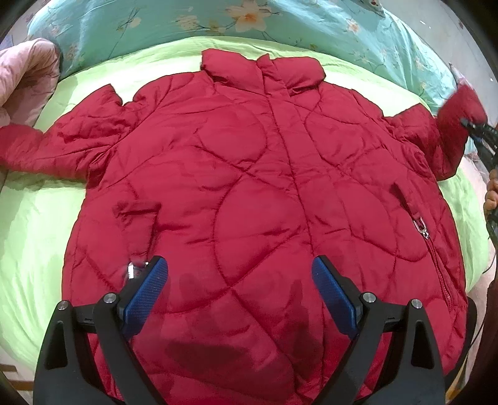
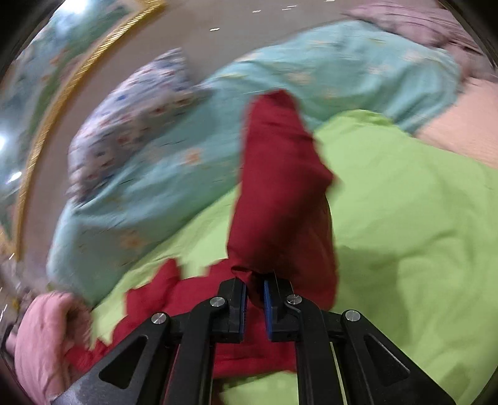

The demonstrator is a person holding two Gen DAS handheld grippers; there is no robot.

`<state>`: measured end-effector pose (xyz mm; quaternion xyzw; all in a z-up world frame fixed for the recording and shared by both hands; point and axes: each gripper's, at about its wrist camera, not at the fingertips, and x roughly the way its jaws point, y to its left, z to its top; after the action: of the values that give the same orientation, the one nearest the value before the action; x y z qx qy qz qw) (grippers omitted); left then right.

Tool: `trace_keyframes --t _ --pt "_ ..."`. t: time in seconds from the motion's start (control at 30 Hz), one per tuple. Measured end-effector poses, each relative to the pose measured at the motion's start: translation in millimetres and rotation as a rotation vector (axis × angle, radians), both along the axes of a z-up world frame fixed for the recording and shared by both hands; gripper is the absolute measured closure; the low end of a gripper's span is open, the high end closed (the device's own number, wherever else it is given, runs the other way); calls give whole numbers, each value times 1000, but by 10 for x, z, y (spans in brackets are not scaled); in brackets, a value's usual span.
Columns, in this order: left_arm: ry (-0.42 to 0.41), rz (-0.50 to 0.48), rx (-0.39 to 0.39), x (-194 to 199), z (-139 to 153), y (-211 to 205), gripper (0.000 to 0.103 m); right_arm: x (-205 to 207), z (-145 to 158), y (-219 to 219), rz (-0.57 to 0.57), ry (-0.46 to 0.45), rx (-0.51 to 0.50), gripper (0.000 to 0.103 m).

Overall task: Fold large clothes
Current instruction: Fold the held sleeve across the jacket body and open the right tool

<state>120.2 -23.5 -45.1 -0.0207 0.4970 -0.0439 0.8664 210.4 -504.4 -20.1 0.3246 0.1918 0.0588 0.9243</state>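
A red quilted jacket (image 1: 249,187) lies front up on a green sheet (image 1: 34,224), collar at the far side, its left sleeve (image 1: 46,146) spread out. My left gripper (image 1: 239,274) is open and empty, hovering over the jacket's lower hem. My right gripper (image 2: 256,296) is shut on the jacket's right sleeve (image 2: 280,187) and holds its cuff lifted off the bed. It also shows at the right edge of the left wrist view (image 1: 467,123) pinching the raised sleeve end (image 1: 460,109).
A teal floral quilt (image 1: 280,21) lies along the far side of the bed. A pink padded garment (image 1: 25,78) sits at the far left. A patterned pillow (image 2: 130,102) rests beyond the quilt. The right wrist view is motion-blurred.
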Motion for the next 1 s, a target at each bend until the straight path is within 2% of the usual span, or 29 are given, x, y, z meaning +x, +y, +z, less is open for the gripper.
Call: trace_keyframes --t 0.17,0.53,0.77,1.0 --pt "-4 17 -24 -6 11 140 9 67 221 765 209 -69 -4 95" --pt "-19 105 -116 2 44 604 9 469 196 2443 554 -5 -90 96" --pt "-21 147 -173 89 36 918 9 607 -18 3240 695 59 -135 96" --pt "-19 181 -269 320 10 1249 9 568 -336 3902 809 105 -217 96"
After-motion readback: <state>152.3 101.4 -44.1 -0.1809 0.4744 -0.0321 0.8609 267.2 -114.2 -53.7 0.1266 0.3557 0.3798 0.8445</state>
